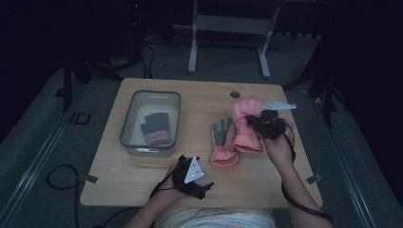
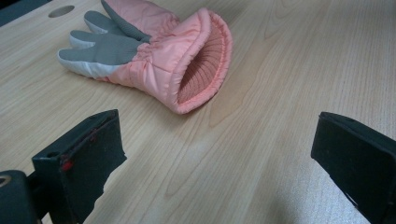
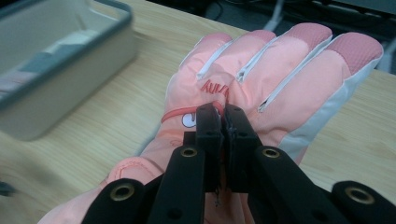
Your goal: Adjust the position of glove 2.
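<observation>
Toward the table's left edge: my grey bin (image 1: 127,124) sits here, with a folded grey and pink glove (image 1: 156,128) lying inside it.
Near edge, left of centre: my left hand-held gripper (image 1: 205,187) hovers just over the table (image 1: 142,175), its jaws wide apart with nothing between them, aimed at the cuff of the nearer glove.
Centre of the table: I see the palm-up glove (image 1: 222,142), pink with grey palm and fingers, lying flat, cuff open toward the near edge.
Right of centre: the second pink glove (image 1: 246,124) lies back-up, just beside the first and touching it.
Toward the right edge: my right hand-held gripper (image 1: 254,119) is clamped on the back of that second glove, jaws pinched together on the fabric.
</observation>
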The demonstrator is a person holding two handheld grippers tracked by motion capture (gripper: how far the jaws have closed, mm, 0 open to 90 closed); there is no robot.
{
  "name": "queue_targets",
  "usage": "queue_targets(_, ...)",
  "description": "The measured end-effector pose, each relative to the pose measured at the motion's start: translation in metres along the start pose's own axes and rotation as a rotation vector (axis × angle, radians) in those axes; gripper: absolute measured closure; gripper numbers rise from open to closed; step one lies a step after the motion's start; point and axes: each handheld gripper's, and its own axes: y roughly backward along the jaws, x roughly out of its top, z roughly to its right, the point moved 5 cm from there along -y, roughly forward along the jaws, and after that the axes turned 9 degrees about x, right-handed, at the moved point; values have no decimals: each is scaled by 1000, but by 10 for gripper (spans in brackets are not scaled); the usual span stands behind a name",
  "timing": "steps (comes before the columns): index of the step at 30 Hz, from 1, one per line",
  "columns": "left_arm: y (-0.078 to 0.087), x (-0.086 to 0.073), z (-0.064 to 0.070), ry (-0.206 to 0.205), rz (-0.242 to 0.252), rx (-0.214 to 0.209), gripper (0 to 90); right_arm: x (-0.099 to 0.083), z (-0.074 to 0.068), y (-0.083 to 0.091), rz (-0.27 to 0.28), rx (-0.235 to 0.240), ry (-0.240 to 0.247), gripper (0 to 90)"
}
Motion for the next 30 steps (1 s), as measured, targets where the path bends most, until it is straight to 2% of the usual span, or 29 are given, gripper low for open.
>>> queue_targets(5, 1, 0, -1, -2, 3, 1, 19, 9, -31, -14, 4, 53, 13, 864)
queue_targets(9, 3, 0, -1, -1, 5, 3, 19, 3, -43, -32, -18, 65, 13, 863)
queue_targets(16, 2, 0, -1, -2, 3, 0, 19, -17, -40, -57, -66, 70, -25, 862)
queue_targets(22, 1, -1, -1, -2, 0, 0, 19, -34, -31, -75, -132, 59, -18, 859)
queue_targets(26, 1, -1, 0, -6, -3, -2, 19, -41, -27, -81, -144, 52, -34, 858)
queue_targets(30, 0, -1, 1, -7, -4, -7, 19, -49, -25, -83, -160, 44, -14, 859)
